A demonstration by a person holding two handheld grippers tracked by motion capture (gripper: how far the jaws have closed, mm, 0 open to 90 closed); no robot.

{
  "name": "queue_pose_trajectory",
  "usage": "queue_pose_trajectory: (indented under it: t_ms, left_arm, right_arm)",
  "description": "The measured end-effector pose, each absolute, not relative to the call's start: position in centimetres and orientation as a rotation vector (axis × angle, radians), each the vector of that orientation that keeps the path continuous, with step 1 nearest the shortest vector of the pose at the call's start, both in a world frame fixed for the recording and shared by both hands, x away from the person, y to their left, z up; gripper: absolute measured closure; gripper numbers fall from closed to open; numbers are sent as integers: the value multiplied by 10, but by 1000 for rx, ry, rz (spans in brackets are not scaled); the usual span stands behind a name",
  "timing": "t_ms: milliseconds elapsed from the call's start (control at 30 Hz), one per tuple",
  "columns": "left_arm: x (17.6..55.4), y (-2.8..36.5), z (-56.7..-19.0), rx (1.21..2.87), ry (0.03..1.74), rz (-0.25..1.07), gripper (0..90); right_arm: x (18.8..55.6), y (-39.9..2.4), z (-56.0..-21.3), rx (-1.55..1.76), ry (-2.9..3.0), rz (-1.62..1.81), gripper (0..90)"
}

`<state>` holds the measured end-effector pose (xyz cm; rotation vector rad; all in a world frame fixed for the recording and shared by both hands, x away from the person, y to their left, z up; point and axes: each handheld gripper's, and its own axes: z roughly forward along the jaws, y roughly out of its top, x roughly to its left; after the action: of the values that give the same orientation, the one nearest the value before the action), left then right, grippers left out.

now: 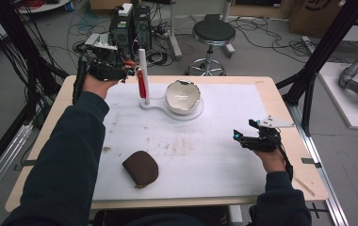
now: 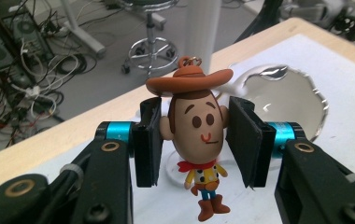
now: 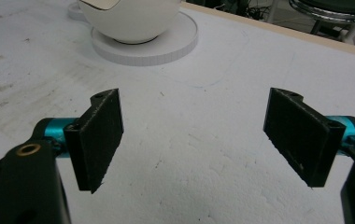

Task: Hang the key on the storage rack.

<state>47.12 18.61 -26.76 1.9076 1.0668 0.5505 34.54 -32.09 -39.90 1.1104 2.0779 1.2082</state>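
Cowboy keychain (image 2: pixel 198 140) clamped in left tool (image 2: pixel 193 140), ring cut off; right tool (image 3: pixel 194 135) released.

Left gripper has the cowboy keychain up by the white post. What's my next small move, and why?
Probably ease the left gripper toward the white post and line up the ring on the cowboy keychain. Its pads clamp the head, the figure hangs free, and the right gripper is open, idle.

Right gripper (image 3: pixel 193 140): jaws spread wide above bare white desk (image 3: pixel 203 186). White bowl (image 3: pixel 129 18) on round base ahead.
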Motion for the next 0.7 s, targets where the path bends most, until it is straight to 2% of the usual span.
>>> queue_pose_trajectory:
  t_ms: [267, 300, 367, 467, 700]
  left_arm:
    - [462, 198, -310, 1863, 1096, 540, 548]
    - [458, 200, -316, 1849, 1080, 548, 516]
    - [452, 204, -326, 1809, 1079, 539, 381]
    - [441, 209, -337, 1781, 1076, 542, 252]
    - [417, 215, -352, 1736, 1036, 563, 216]
  right_arm:
    - [345, -322, -398, 1112, 2071, 1213, 203]
    - [346, -322, -398, 1112, 2070, 1215, 203]
    - [346, -322, -398, 1116, 2071, 1211, 203]
    - [347, -322, -398, 1118, 2069, 1215, 203]
    - [353, -319, -398, 1110, 2071, 1230, 202]
